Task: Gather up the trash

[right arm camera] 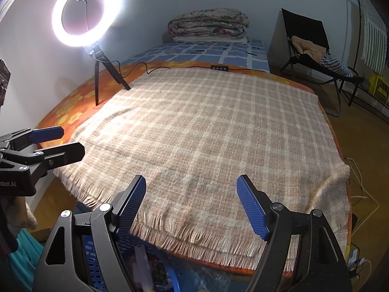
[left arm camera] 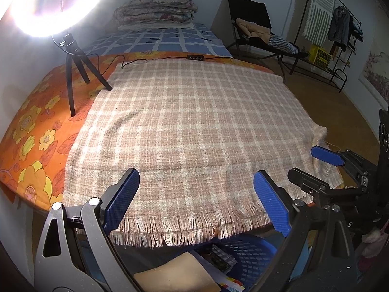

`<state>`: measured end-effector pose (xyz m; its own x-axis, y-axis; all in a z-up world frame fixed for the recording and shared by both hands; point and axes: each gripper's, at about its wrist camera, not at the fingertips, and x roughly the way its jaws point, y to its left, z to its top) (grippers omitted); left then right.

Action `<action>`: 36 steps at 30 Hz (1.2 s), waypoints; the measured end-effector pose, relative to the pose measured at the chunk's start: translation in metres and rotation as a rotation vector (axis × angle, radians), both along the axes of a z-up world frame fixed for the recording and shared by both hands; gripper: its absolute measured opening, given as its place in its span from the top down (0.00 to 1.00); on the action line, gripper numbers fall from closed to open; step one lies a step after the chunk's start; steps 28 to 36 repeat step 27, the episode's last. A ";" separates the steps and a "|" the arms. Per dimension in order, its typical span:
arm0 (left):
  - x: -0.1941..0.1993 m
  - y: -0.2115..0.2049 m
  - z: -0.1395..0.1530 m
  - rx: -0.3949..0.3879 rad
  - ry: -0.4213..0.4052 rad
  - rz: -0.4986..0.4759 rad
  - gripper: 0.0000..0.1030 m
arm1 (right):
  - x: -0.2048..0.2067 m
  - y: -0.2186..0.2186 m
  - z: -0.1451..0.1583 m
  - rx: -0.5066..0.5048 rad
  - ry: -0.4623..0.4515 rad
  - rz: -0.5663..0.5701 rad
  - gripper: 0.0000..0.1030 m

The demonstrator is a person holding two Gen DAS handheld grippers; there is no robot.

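And here's the basket (left arm camera: pixel 252 253), blue plastic with slotted walls, tucked low under the near edge of the bed (left arm camera: pixel 31 146), its far side hidden beneath the blanket fringe (left arm camera: pixel 170 233). It's upright, mouth open to the top, and it's got a load in it. A tan, flat, soft-looking pad (left arm camera: pixel 177 275) leans at the left side. Just beside it, a dark printed packet (left arm camera: pixel 220 255) lies tilted near the middle. A sheet of bright, many-coloured paper (left arm camera: pixel 234 286) peeks out at the bottom. From the right wrist view, a pale strip (right arm camera: pixel 142 260) stands inside against the slotted wall; the rest there is too dim to tell.
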<state>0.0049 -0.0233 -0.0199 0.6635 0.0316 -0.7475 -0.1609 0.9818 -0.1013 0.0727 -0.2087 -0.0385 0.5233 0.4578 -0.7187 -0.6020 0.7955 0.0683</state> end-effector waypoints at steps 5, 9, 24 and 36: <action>0.001 -0.001 0.000 0.005 0.001 0.002 0.06 | 0.000 0.000 0.000 0.001 0.003 -0.002 0.25; 0.000 -0.001 0.000 0.005 0.001 0.003 0.06 | 0.000 0.001 0.000 0.000 0.003 -0.001 0.25; 0.000 -0.001 0.002 0.026 -0.008 0.006 0.06 | 0.000 0.000 -0.002 -0.006 0.008 -0.003 0.25; 0.001 -0.001 0.003 0.027 -0.007 0.008 0.06 | 0.000 0.000 -0.003 -0.007 0.009 -0.004 0.25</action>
